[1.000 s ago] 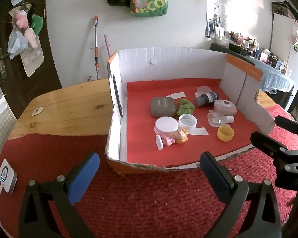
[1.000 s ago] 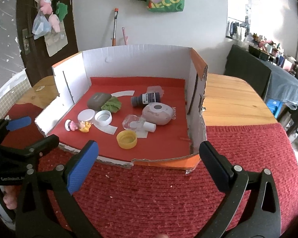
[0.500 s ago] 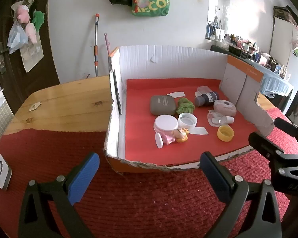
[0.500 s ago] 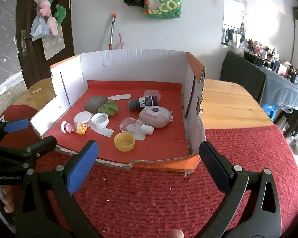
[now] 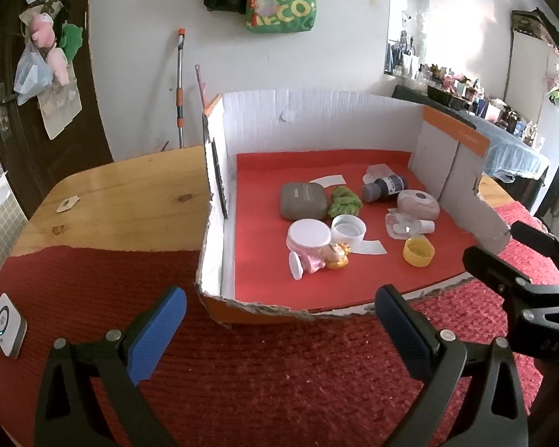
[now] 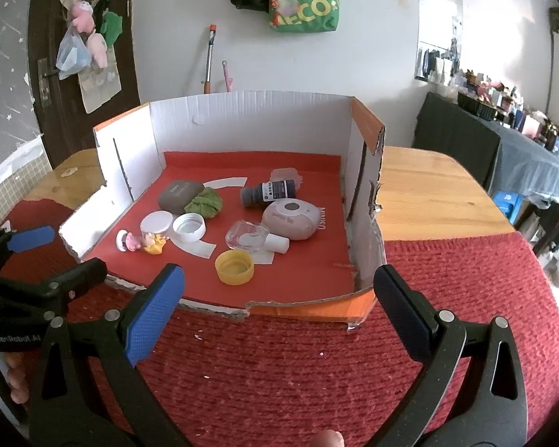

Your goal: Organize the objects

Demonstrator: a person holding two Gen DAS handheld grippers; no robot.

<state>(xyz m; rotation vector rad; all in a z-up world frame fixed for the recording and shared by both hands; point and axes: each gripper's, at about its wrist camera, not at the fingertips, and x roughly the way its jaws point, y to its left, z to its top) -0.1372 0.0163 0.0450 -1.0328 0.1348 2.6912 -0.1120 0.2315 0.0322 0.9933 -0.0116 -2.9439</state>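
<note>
Right wrist view: we hold left hand-held gripper (image 6: 61,257) and right hand-held gripper (image 6: 277,300) released, short of the box (image 6: 249,119). Figurine (image 6: 145,241), white lid (image 6: 189,226), yellow cap (image 6: 234,268) sit crowded; one pick risks knocking neighbours.

An open white cardboard box with a red floor (image 6: 249,126) sits on the wooden counter (image 6: 428,193), its torn front edge over a red woven mat (image 6: 298,365). Inside, a grey rounded case (image 6: 179,195) lies at the back left with a green crumpled cloth (image 6: 205,203) touching its right side, and a dark small bottle (image 6: 266,192) lies on its side further right. A yellow plastic cap (image 6: 234,268) rests nearest the front, and a white round lid (image 6: 189,226) lies left of it and further back.
</note>
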